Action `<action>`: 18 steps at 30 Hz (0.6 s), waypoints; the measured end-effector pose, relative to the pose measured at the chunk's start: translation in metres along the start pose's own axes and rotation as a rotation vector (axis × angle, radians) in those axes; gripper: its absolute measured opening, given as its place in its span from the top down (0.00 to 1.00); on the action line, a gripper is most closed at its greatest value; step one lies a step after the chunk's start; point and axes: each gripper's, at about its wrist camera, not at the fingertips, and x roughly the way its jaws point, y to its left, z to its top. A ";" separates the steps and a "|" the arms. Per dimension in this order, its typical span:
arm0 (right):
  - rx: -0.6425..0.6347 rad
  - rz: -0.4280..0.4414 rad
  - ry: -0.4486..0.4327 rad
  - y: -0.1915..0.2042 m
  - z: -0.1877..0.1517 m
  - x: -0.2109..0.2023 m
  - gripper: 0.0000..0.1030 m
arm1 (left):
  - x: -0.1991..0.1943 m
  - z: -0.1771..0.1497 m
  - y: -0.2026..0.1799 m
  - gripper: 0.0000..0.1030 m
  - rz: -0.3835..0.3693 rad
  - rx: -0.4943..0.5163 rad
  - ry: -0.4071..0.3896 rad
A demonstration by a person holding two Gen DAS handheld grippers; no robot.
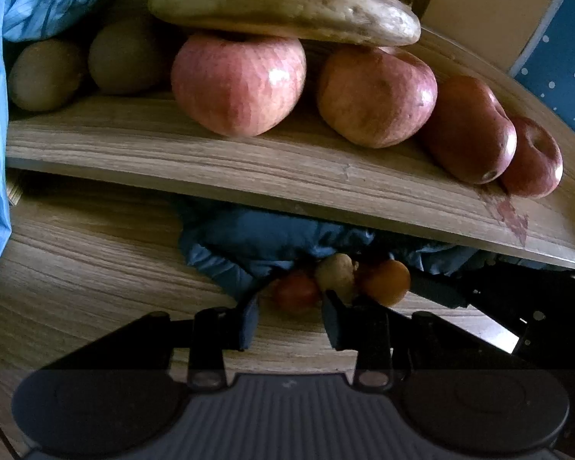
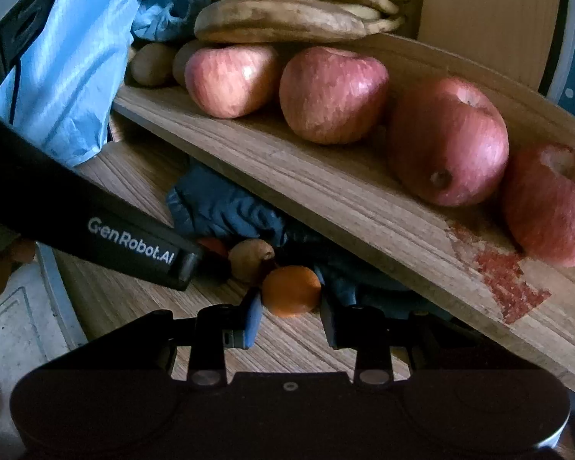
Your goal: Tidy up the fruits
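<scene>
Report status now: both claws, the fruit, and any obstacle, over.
Right claw shut on orange. Left claw around red fruit, grip unclear. Shelf overhangs close above; blue cloth behind.

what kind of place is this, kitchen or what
Probably a home kitchen or pantry corner: a wooden shelf holding apples and bananas, with small fruit like an orange on the wooden surface below.

Four red apples [image 2: 333, 96] in a row on upper shelf [image 2: 364, 207], bananas [image 2: 287, 19] behind; orange [image 2: 291, 291], kiwi [image 2: 251, 258] below.
</scene>
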 end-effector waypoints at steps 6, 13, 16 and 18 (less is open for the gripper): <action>0.005 0.001 -0.007 0.001 -0.002 -0.002 0.67 | 0.005 0.000 -0.001 0.74 -0.004 0.007 -0.003; 0.016 0.009 -0.004 0.001 -0.010 -0.010 0.67 | -0.002 -0.013 -0.003 0.75 -0.009 0.024 0.006; 0.032 0.003 -0.002 0.003 -0.016 -0.017 0.67 | -0.010 -0.018 -0.002 0.74 -0.012 0.029 0.003; 0.040 -0.005 -0.001 0.006 -0.019 -0.022 0.67 | -0.015 -0.020 -0.002 0.75 -0.016 0.038 -0.002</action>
